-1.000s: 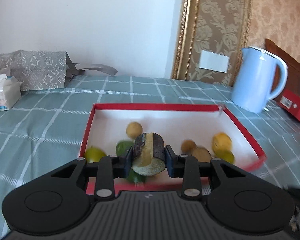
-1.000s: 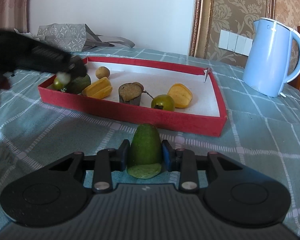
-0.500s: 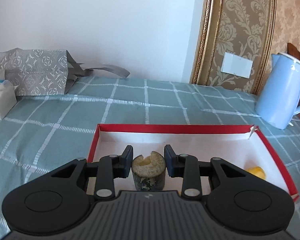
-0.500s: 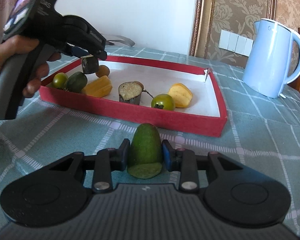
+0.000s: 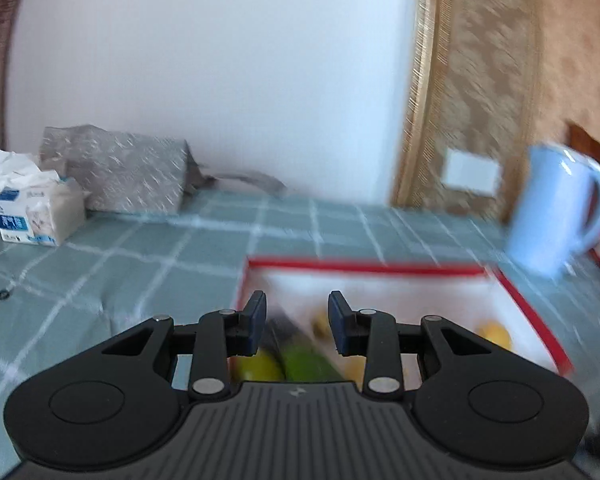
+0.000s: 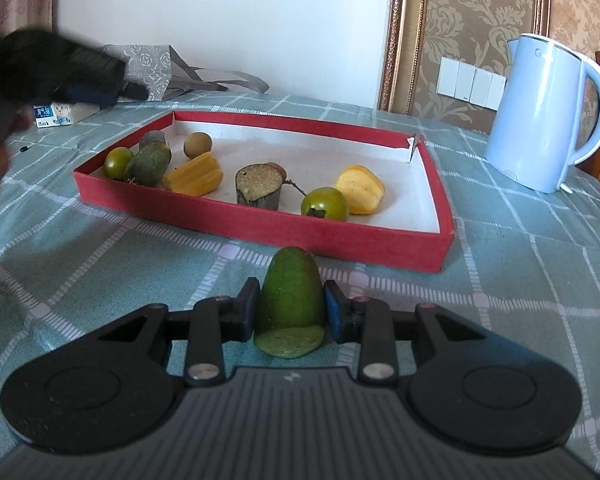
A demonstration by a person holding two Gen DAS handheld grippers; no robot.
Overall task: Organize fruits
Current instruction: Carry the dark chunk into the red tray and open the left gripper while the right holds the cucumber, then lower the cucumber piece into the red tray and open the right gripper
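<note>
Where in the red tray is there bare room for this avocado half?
The white floor along the tray's back wall, behind the sugarcane piece and the right-hand starfruit, is bare. The left end is crowded around the dark avocado.

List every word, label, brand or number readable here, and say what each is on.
No text can be read as words.
tissue pack: blue label with white print, too blurred to read; the right wrist view shows a cat picture beside it.
left claw's base and right claw's base: a small embossed mark, no letters.
kettle: nothing legible.
</note>
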